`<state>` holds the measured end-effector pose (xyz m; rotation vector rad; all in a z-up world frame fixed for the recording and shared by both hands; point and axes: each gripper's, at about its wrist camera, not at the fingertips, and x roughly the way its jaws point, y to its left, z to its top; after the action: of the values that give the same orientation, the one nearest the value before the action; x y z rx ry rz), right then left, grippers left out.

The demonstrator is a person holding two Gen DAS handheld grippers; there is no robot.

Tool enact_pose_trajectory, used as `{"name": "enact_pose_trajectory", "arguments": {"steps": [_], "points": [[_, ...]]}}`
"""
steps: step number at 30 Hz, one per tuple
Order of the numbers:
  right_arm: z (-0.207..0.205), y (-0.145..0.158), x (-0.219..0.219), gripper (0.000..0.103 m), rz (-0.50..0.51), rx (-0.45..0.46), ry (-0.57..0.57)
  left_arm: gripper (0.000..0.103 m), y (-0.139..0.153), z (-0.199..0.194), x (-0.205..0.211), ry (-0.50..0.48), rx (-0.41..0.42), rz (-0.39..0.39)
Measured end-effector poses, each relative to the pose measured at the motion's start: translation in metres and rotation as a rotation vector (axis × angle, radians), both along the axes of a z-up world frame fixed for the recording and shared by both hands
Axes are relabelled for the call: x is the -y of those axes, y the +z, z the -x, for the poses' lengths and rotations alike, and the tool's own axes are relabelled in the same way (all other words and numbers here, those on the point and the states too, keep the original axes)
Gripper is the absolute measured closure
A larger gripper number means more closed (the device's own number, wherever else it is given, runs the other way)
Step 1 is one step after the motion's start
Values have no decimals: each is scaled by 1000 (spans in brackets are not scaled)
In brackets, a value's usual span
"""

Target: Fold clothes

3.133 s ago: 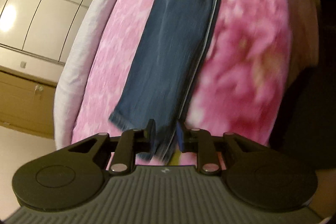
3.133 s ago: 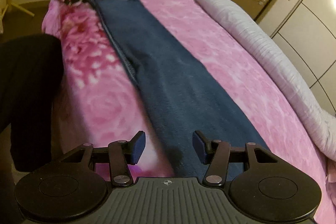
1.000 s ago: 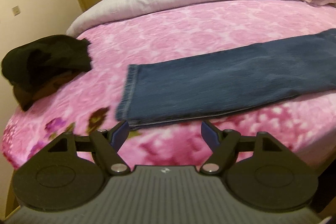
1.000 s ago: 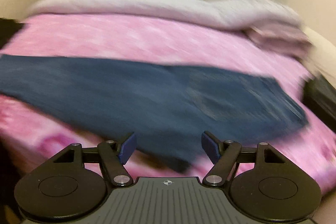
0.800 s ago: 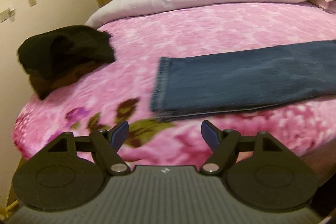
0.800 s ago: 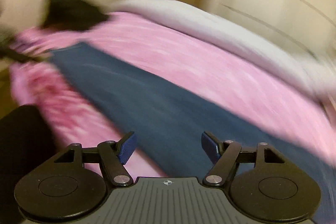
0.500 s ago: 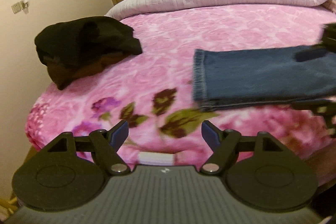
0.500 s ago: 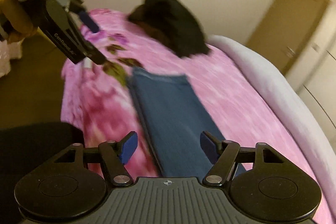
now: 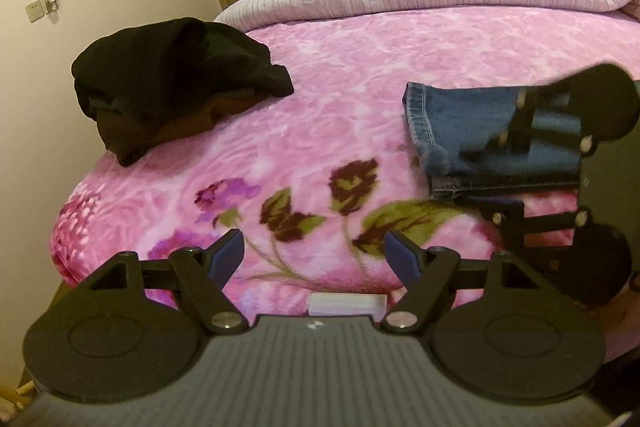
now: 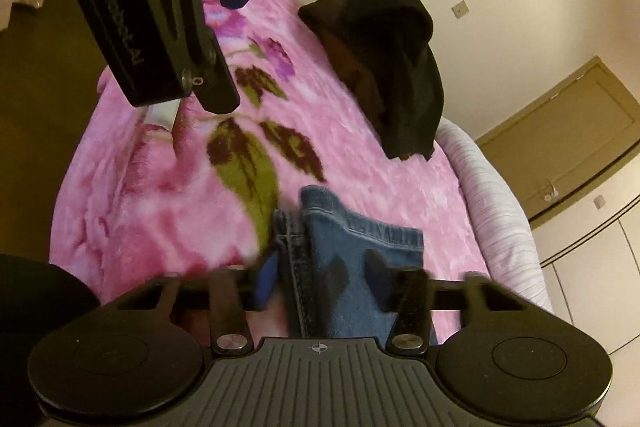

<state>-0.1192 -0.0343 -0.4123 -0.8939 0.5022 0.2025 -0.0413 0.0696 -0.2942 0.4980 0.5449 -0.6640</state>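
**Jaws closing on the hem end of the jeans**

Jaws of my right gripper [image 10: 318, 277] are closing with the hem corner of the jeans [image 10: 360, 247] between them; the near seam edge runs up past the left pad, and I cannot tell yet whether the pads press the cloth. Seen from my left wrist camera, the right gripper [image 9: 486, 173] comes in from 3 o'clock, one finger above the denim and one below the near edge.

My left gripper [image 9: 314, 253] has its jaws spread and empty, hanging over the flowered pink blanket [image 9: 320, 131] at the bed's near edge, with nothing but blanket between them.

What matters for the next move: the jeans [image 9: 472, 139] lie on the bed at about 2 o'clock from my left jaws, a clear gap away, while they sit right inside my right jaws. Their long axis runs from the hem end off toward 3 o'clock in the left view, out of frame behind my right gripper. So the right hand is the nearer one by far; I judge the left must swing toward 2 o'clock to take the far hem corner before the end can be carried along that axis.

A black pile of clothes [image 9: 172, 75] sits at 11 o'clock, well apart from the jeans.
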Motion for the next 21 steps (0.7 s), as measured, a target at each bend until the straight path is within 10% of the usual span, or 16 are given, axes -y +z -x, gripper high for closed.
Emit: {"name": "enact_pose_trajectory", "arguments": {"steps": [5,13,21], "points": [[14,38,24,98,-187,85,-23,28,9,16,10,-35,22,17],[152,159,220,99,-882,535,-434,29,23,53,67,-180,55,50],[308,51,378,99,-1339,619,-1079,29,27,113,165,-432,66,37]]}}
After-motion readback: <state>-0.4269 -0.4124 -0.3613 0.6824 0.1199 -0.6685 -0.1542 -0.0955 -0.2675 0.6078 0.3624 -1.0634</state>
